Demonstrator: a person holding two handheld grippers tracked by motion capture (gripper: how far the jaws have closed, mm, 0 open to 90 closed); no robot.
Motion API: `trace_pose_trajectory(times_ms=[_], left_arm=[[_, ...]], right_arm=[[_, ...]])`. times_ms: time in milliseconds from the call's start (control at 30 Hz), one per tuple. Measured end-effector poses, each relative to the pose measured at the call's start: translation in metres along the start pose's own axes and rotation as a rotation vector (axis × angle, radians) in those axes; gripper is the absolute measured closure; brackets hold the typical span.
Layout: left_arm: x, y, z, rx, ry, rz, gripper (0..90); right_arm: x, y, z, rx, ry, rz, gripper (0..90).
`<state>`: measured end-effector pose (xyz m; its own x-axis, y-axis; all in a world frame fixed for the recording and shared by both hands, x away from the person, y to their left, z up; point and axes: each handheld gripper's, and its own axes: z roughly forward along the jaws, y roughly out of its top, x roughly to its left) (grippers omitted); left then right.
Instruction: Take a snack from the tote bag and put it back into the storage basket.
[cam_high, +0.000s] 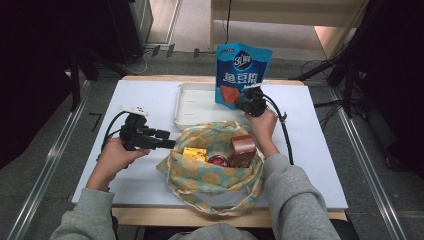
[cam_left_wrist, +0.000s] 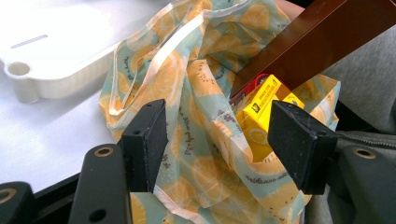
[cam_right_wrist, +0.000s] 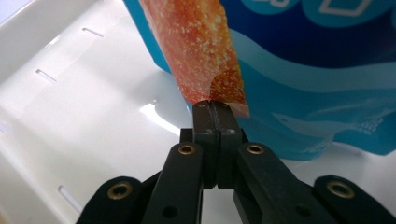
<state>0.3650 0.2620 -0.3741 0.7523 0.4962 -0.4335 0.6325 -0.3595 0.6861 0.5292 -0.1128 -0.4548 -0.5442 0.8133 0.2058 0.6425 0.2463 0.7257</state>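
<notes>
Above the white tray (cam_high: 192, 107), at the far middle of the table (cam_high: 150, 100), a blue snack pouch (cam_high: 243, 67) stands upright in the air, pinched at its bottom edge by the right gripper (cam_high: 246, 104). Jaws are pressed together on the pouch's lower seam; the right gripper view shows them meeting w/ the orange-printed part of the pouch (cam_right_wrist: 201, 51) rising straight above and the tray floor (cam_right_wrist: 70, 116) under and to the left.

Nearer the person sits a fabric bag w/ an orange-slice print (cam_high: 210, 170), mouth open. It holds a yellow carton (cam_high: 194, 154), a red round thing (cam_high: 217, 161) and a brown box (cam_high: 243, 149) standing up next to the right forearm. Bag rim just beside the tray's near edge.

Right hand (cam_high: 262, 125) is held over the bag's far side, gripper aimed up and away. Left hand (cam_high: 114, 157) rests at the table's left, its gripper (cam_high: 167, 144) level, pointing at the bag's left rim.

Left gripper view: jaws spread, bag cloth (cam_left_wrist: 187, 93) bunched between them, left pad (cam_left_wrist: 149, 140) against the fabric, right pad near the yellow carton (cam_left_wrist: 259, 107); can't tell if it touches. Brown box (cam_left_wrist: 317, 37) crosses the top right.
</notes>
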Motion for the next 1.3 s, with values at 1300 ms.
trace_pose_trajectory(times_ms=[1300], left_arm=[[0.000, -0.001, -0.001, -0.001, 0.004, -0.001, 38.0]], right_arm=[[0.004, 0.000, -0.016, 0.023, 0.046, -0.010, 87.3]])
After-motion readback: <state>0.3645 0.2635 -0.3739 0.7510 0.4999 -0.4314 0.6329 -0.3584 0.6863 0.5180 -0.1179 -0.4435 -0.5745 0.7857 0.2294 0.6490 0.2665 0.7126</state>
